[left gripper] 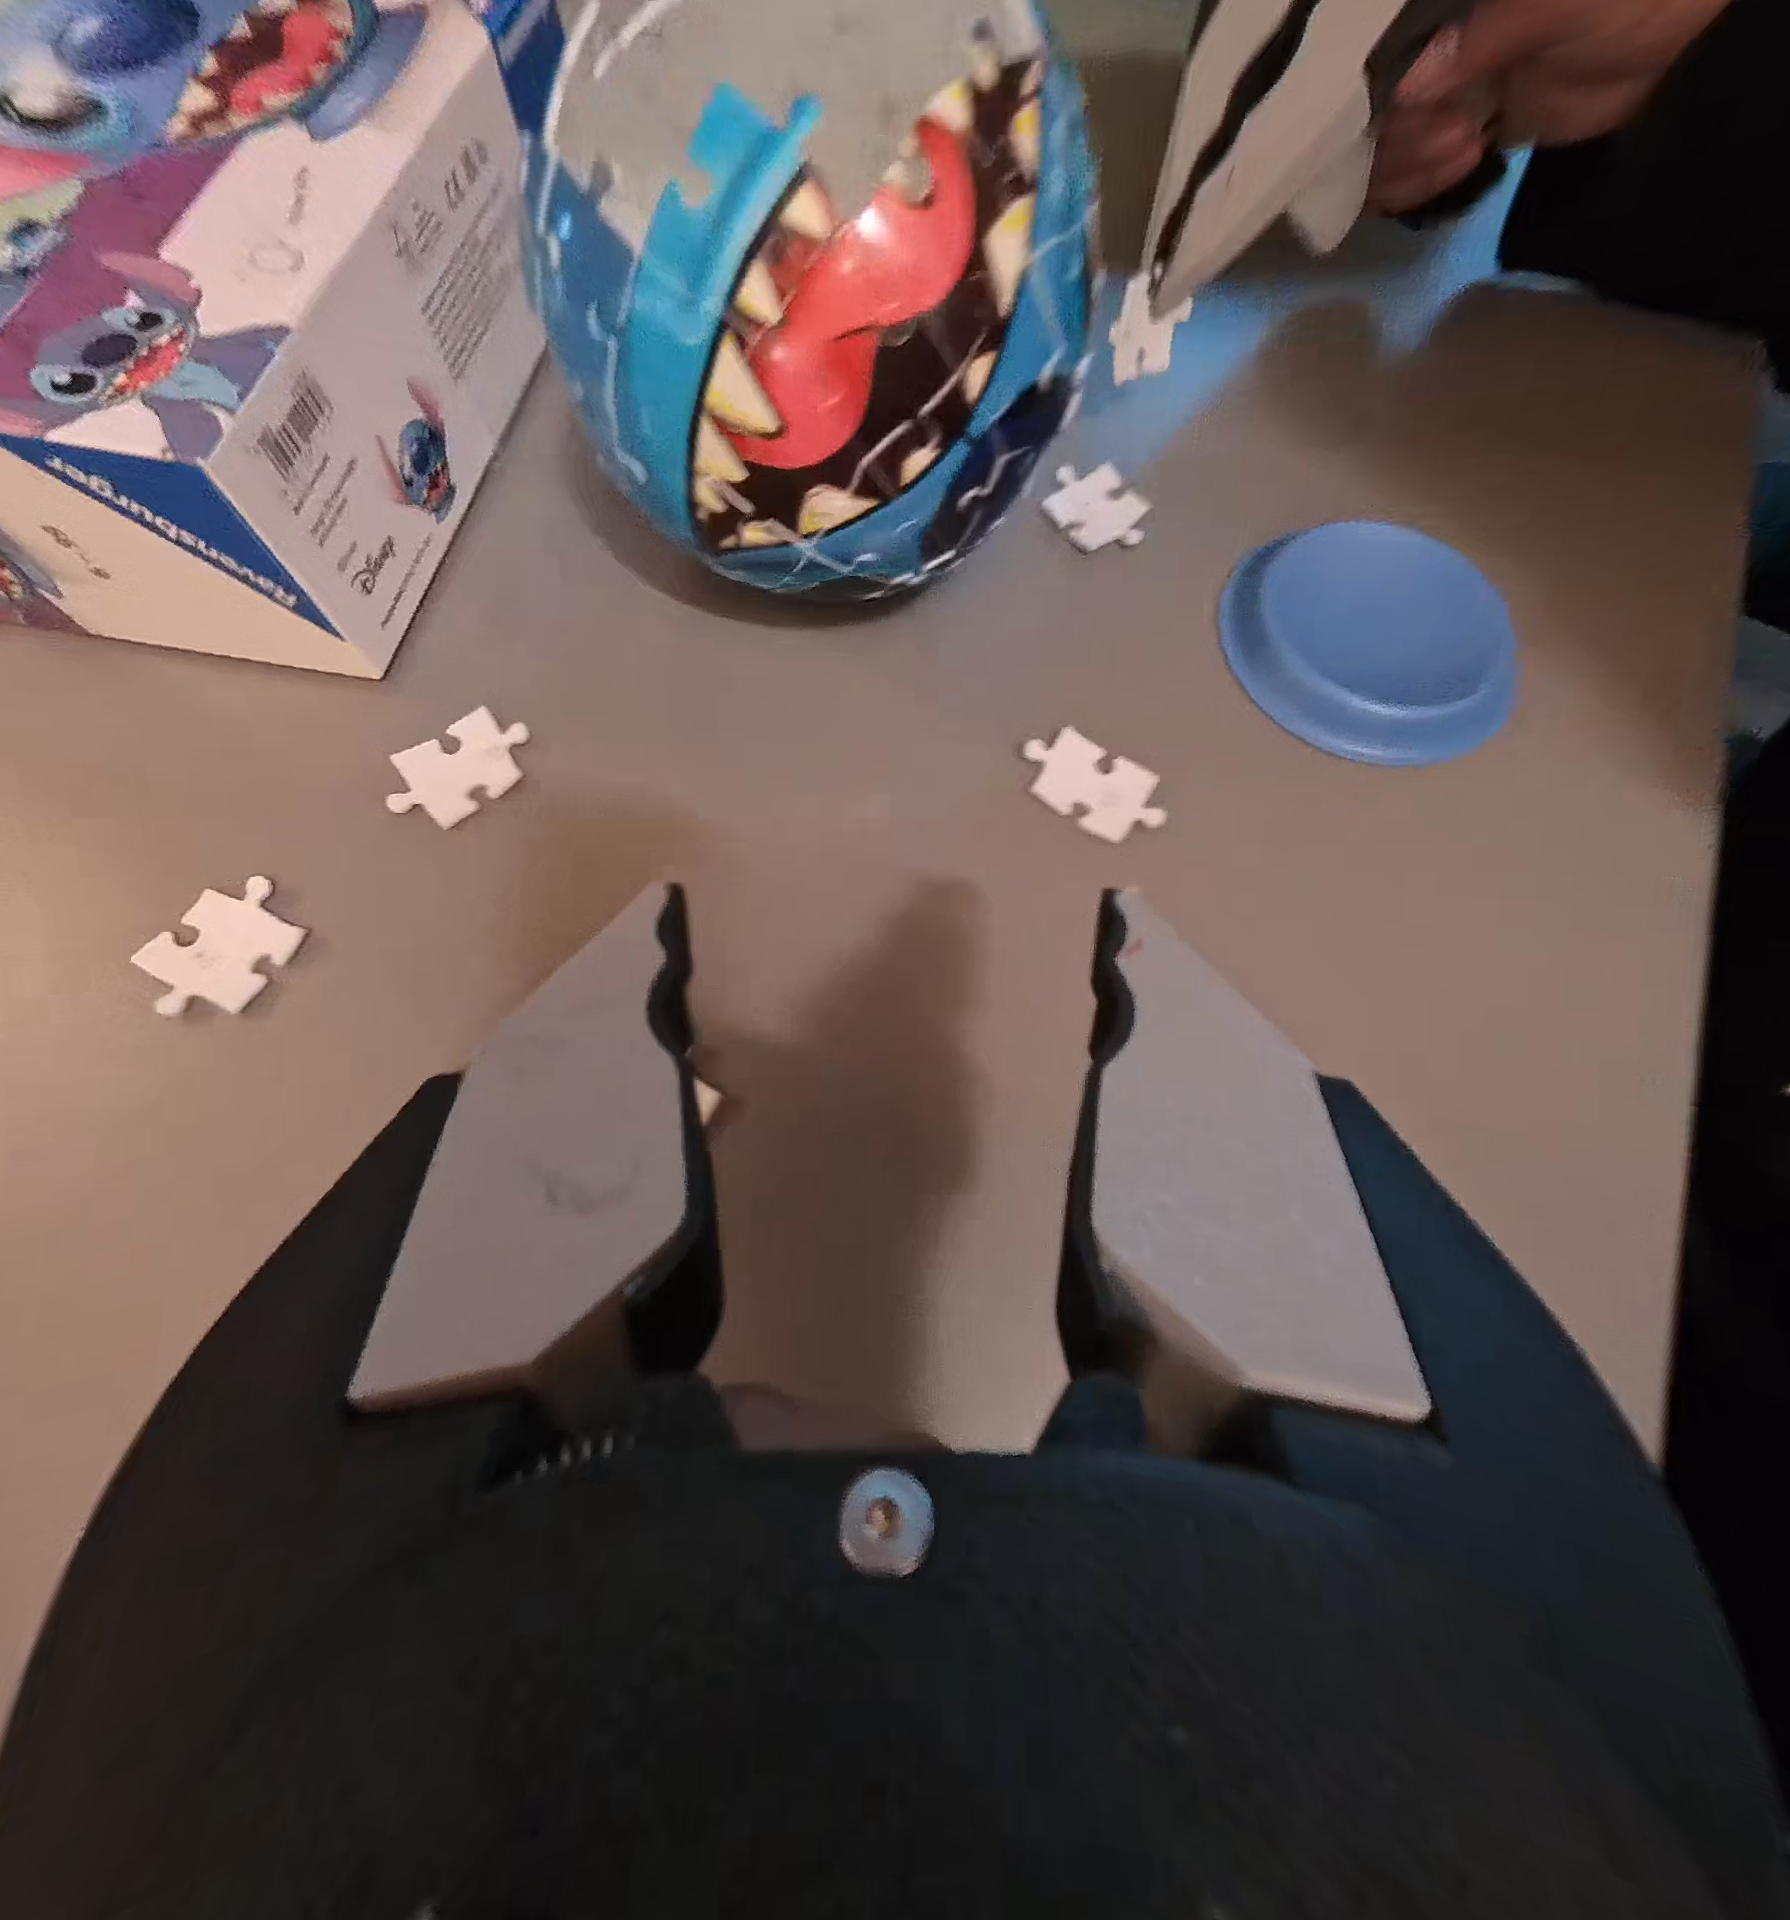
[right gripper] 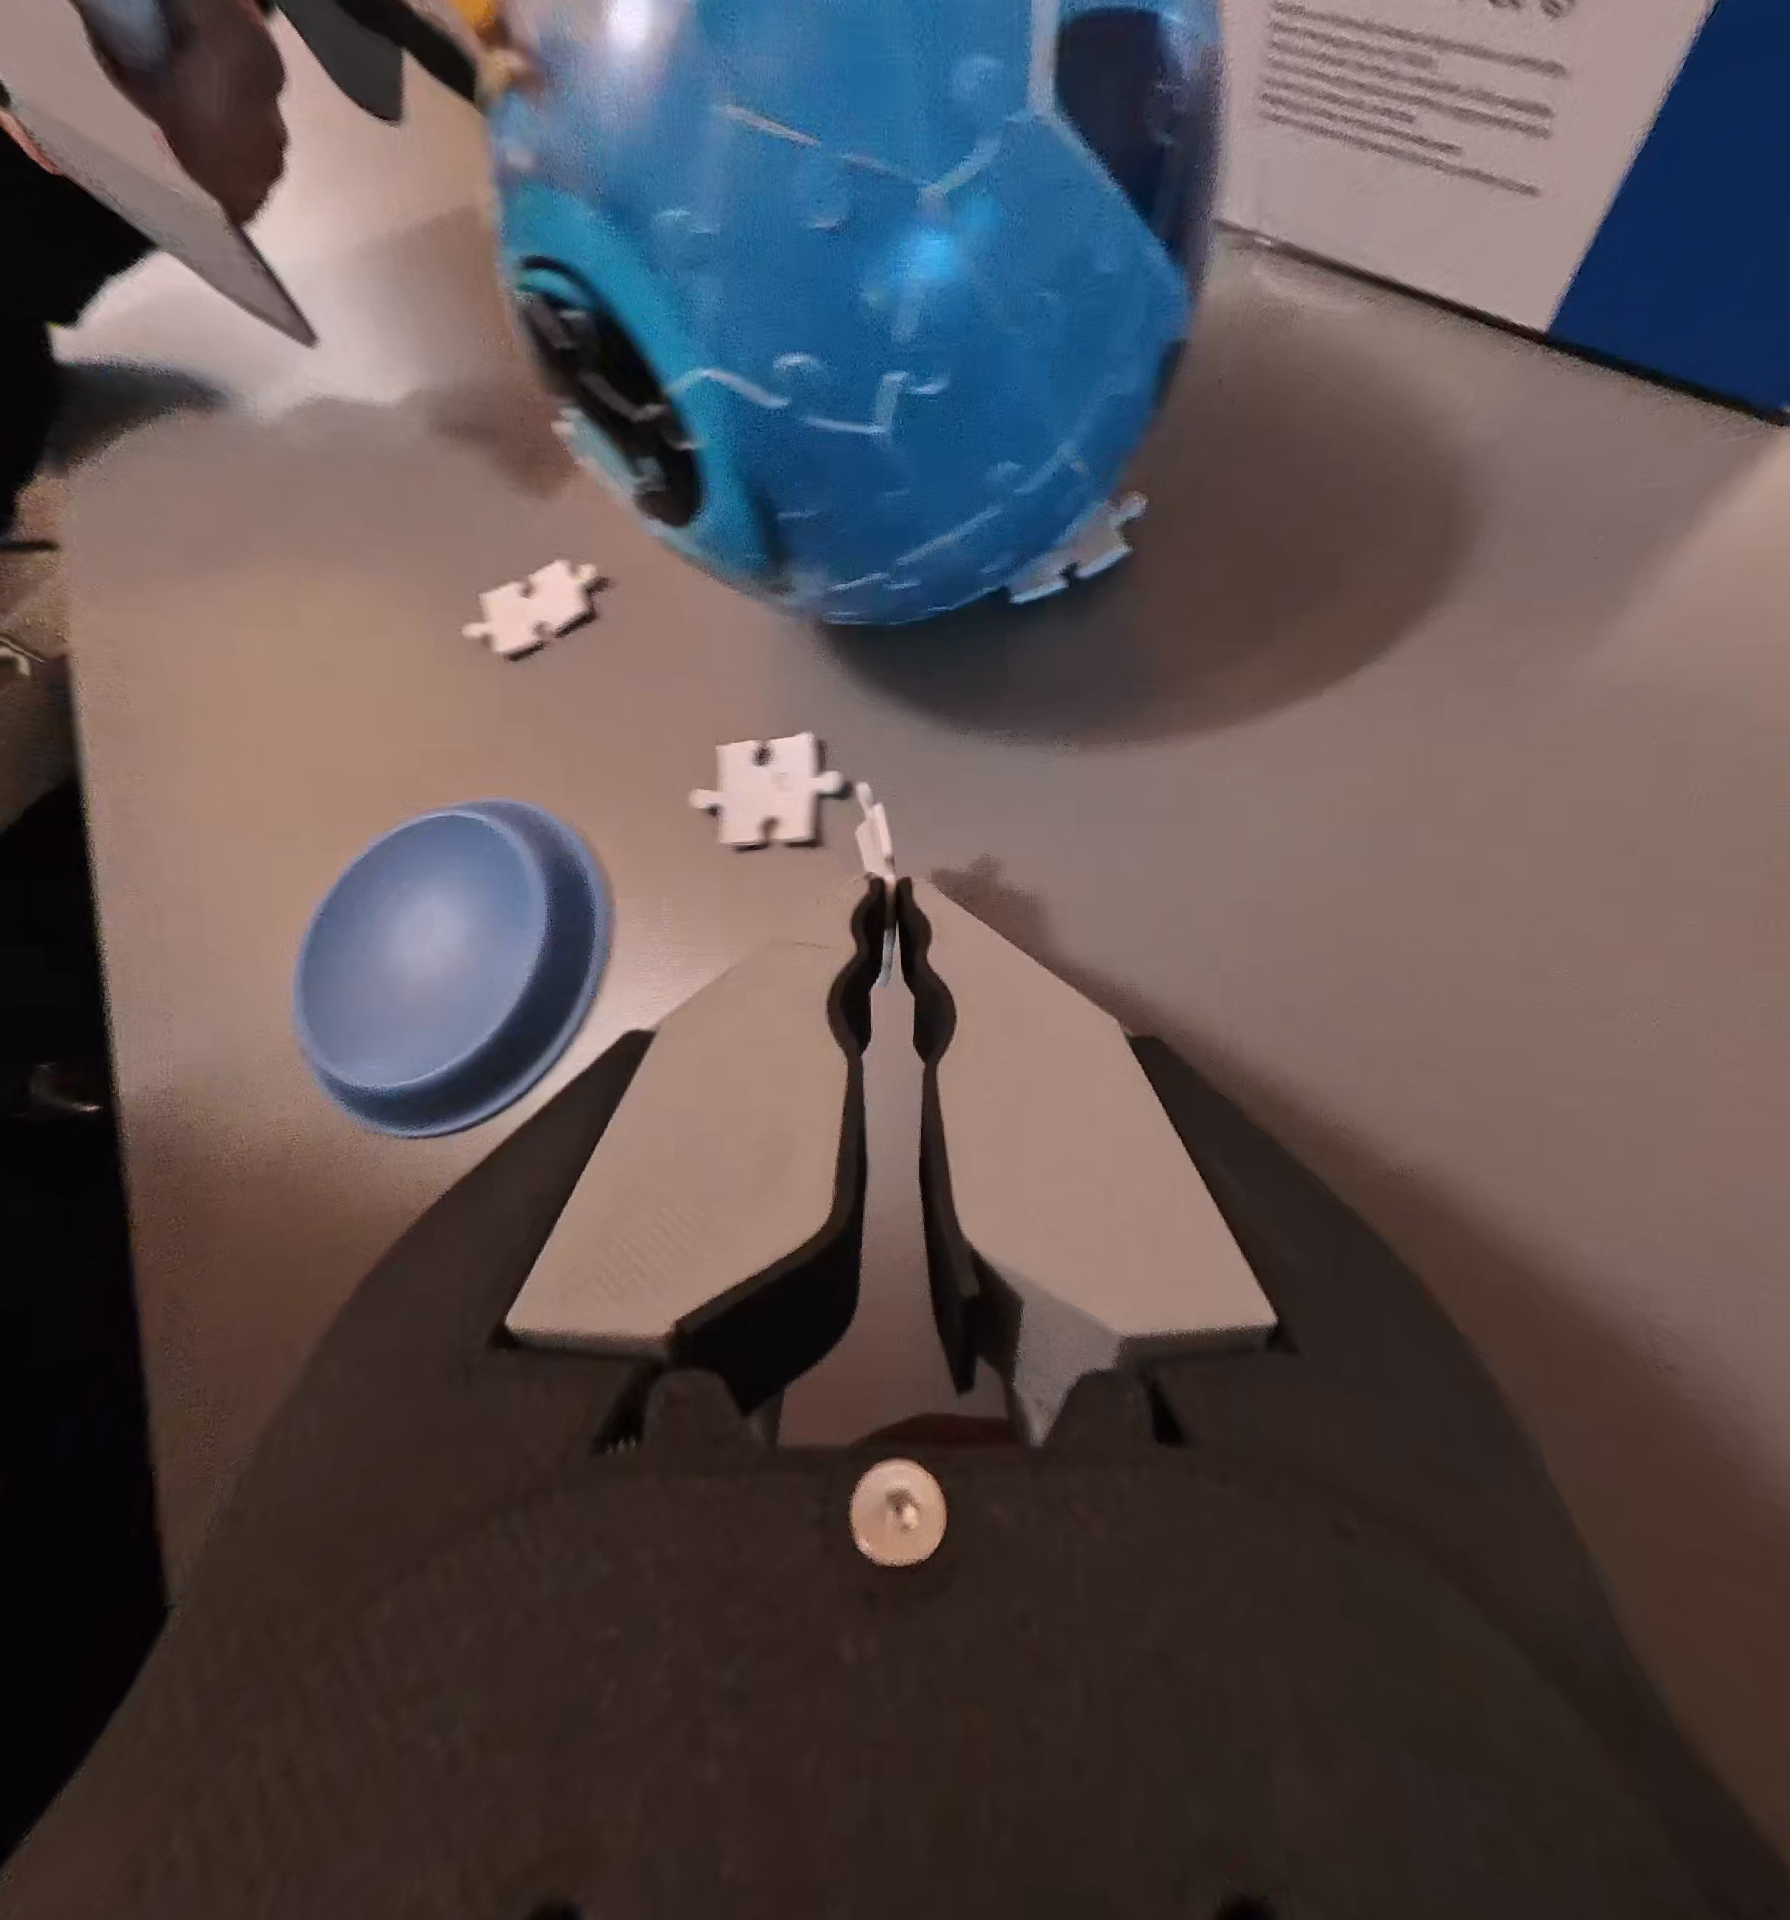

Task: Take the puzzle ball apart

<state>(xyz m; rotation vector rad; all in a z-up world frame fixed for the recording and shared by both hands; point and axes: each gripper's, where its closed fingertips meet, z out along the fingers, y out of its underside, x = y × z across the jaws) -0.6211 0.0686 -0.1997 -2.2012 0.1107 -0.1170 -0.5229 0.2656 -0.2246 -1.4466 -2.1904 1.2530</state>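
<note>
The blue puzzle ball point(left gripper: 818, 312) lies on the grey table point(left gripper: 870, 727), its red tongue and teeth facing me and a gap open at its top; the right wrist view shows its blue side point(right gripper: 849, 312). My left gripper point(left gripper: 891, 914) is open and empty, low over the table in front of the ball. My right gripper point(right gripper: 891, 894) is shut on a white puzzle piece point(right gripper: 875, 842) and holds it just right of the ball, as the left wrist view shows point(left gripper: 1145, 338). Several loose pieces lie white side up, such as those at the left point(left gripper: 460, 767) and right point(left gripper: 1096, 784).
A blue round stand point(left gripper: 1369, 644) sits on the table at the right, near the edge; it also shows in the right wrist view point(right gripper: 444, 966). The puzzle's box point(left gripper: 195, 364) stands at the back left. A person's hand point(left gripper: 1493, 104) holds the right gripper. Across from one pair of fingers to the other is roughly 25 centimetres.
</note>
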